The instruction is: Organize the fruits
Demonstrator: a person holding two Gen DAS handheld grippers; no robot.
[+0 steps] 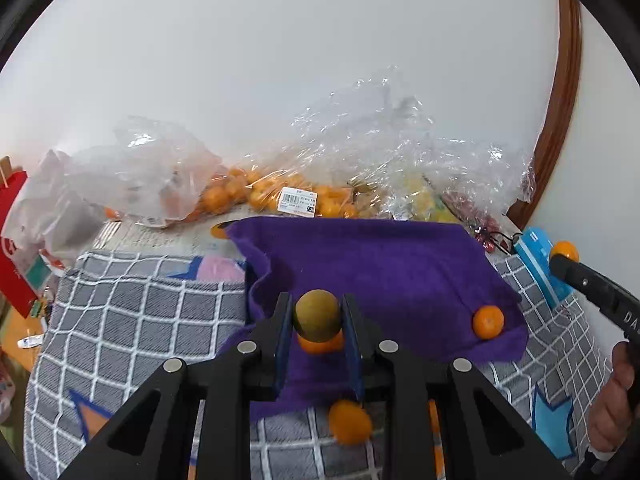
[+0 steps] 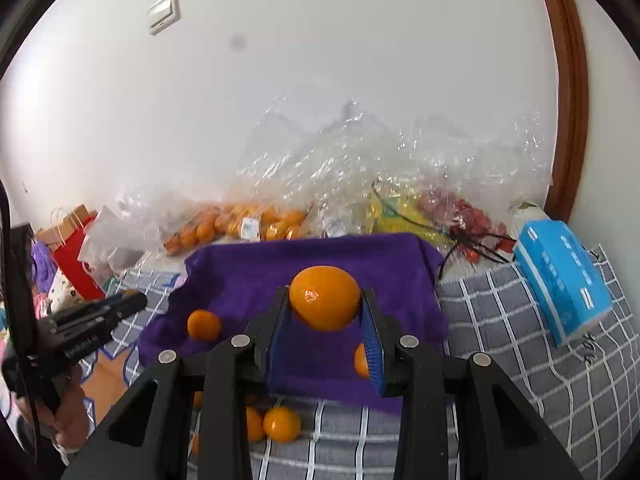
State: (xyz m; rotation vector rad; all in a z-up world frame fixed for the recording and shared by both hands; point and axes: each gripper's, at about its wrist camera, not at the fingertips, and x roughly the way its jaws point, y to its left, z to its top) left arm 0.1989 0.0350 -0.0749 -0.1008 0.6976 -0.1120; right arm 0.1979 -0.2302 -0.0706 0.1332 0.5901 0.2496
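1. The left gripper (image 1: pixel 317 320) pinched a small greenish-brown fruit (image 1: pixel 317 315) between its blue pads, lifted above the purple towel (image 1: pixel 380 264).
2. The right gripper (image 2: pixel 325 312) clamped a larger orange (image 2: pixel 325 298) between its fingers, also above the towel.
3. One small orange (image 1: pixel 488 322) lay on the towel near its right edge in the left wrist view; another sat partly hidden under the held fruit.
4. Further small oranges (image 2: pixel 281 424) rested on the grey checked blanket (image 2: pixel 520 360) just in front of the towel.
5. Clear plastic bags (image 1: pixel 360 152) of oranges and other fruit stood against the wall behind the towel.
6. A blue tissue pack (image 2: pixel 562 276) lay on the blanket to the right.
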